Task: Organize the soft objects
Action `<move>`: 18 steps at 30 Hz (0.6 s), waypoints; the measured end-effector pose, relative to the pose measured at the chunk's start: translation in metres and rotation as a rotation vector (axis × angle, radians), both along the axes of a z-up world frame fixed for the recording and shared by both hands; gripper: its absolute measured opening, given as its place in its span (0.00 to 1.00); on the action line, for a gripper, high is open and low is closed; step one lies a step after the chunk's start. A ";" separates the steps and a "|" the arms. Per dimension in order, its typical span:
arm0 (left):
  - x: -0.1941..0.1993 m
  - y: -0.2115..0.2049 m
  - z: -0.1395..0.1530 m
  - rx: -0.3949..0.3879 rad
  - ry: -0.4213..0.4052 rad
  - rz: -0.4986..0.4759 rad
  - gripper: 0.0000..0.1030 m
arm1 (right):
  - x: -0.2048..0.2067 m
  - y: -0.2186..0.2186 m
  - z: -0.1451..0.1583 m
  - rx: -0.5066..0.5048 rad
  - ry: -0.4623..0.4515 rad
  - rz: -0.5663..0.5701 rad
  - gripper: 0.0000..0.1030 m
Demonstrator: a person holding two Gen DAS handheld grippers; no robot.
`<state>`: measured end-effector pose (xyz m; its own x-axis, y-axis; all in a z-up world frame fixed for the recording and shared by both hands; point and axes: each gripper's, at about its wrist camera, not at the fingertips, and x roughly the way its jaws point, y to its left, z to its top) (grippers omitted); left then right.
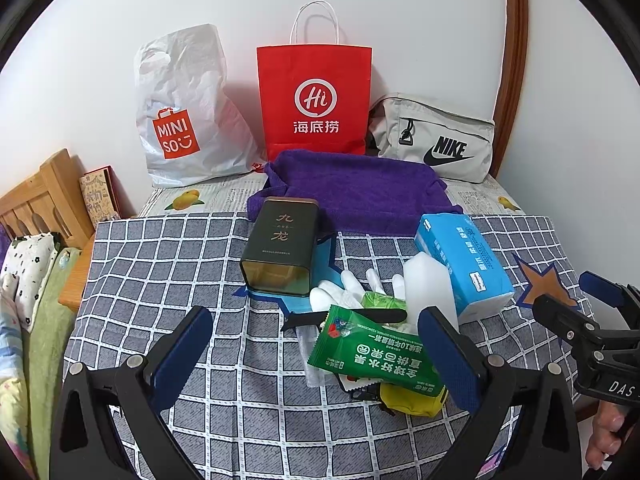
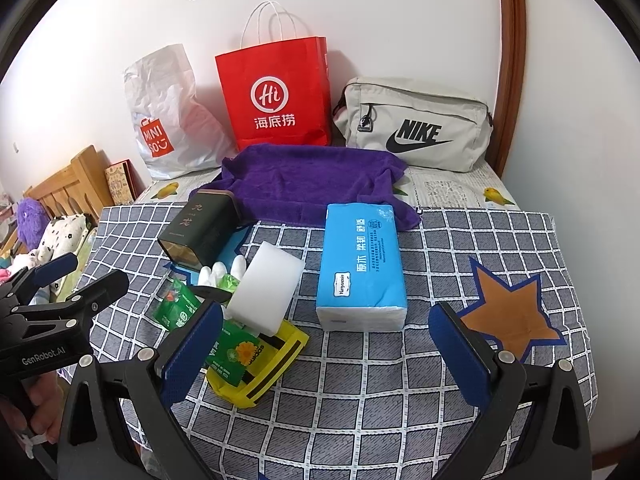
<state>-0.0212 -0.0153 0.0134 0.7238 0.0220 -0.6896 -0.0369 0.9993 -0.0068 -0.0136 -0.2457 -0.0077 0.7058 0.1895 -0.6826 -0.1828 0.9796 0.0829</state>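
Observation:
A pile lies mid-table on the checked cloth: a blue tissue pack [image 2: 362,264], a white sponge block [image 2: 266,288], white gloves [image 1: 344,286], a green snack packet [image 1: 376,350], a yellow pouch [image 2: 260,364] and a dark tin [image 1: 280,240] on its side. Behind them a purple towel [image 2: 312,178] is spread out. My left gripper [image 1: 320,354] stands open just short of the green packet, holding nothing. My right gripper [image 2: 326,354] is open too, in front of the tissue pack and beside the yellow pouch. Each gripper shows at the edge of the other's view.
Against the wall stand a white Miniso bag [image 1: 182,120], a red paper bag [image 1: 314,100] and a grey Nike pouch [image 1: 436,140]. An orange star patch [image 2: 508,316] marks the cloth at right. A wooden bed frame [image 1: 44,196] with bedding lies left of the table.

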 end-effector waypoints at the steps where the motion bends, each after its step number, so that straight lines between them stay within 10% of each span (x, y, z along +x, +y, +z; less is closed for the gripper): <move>1: 0.000 0.000 0.000 0.000 0.000 -0.001 1.00 | 0.000 0.000 0.000 0.001 0.000 0.000 0.99; 18: -0.002 -0.001 0.000 0.002 -0.003 -0.002 1.00 | 0.000 0.000 0.001 0.005 0.004 -0.001 0.99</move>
<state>-0.0236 -0.0162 0.0132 0.7258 0.0216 -0.6876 -0.0344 0.9994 -0.0049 -0.0141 -0.2454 -0.0070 0.7032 0.1926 -0.6844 -0.1818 0.9793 0.0888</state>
